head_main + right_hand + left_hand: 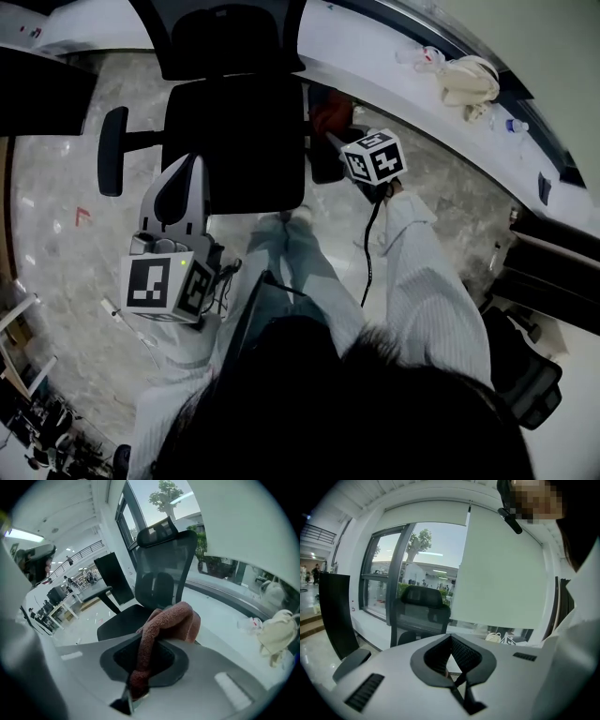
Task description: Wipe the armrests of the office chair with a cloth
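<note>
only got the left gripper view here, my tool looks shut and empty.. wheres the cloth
Observer: The right tool has it: a reddish-brown cloth is clamped between its jaws and bunches over their tips.
Operator: ok is that tool at the chair yet
Observer: The head view puts it beside the right armrest, just right of the seat; contact can't be judged.
Operator: and where does my tool sit
Observer: In the head view the left tool overlaps the seat's front left corner, short of the left armrest.
</note>
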A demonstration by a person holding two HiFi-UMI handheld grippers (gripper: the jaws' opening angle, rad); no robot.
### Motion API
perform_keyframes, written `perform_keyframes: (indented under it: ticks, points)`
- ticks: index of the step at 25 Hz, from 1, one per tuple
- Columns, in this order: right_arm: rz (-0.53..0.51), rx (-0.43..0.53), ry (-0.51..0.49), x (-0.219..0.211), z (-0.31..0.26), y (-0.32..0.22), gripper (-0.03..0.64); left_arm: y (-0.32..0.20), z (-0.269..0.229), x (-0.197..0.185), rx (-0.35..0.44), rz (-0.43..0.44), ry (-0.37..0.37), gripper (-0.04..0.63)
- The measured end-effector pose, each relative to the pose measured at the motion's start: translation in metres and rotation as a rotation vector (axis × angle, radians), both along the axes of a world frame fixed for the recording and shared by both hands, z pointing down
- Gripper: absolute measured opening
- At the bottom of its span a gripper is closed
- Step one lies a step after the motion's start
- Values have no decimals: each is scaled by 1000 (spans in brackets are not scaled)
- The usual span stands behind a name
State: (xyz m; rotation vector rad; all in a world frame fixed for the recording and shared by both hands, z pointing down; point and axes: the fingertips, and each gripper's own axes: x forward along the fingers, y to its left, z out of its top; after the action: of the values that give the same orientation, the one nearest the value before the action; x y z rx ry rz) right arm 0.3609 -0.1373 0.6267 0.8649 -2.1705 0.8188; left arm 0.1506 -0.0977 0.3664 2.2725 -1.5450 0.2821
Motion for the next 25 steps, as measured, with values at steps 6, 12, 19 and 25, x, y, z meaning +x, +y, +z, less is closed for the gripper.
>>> perform_keyframes:
  ticks: [6,12,19,25]
  points:
    - [15,-20,97,-8,14,-80,25,0,2,-32,-25,-71,-26,3]
    - [119,-80,68,-13,15,-85,25,3,2,-43,-28,-91,-24,3]
    - [-14,-110,23,-25,-1,25,25,0,-7,-11,22,9,9,3]
    - [-59,-81,10,-23,-16,109,25,4,-14,25,42,101,25,3]
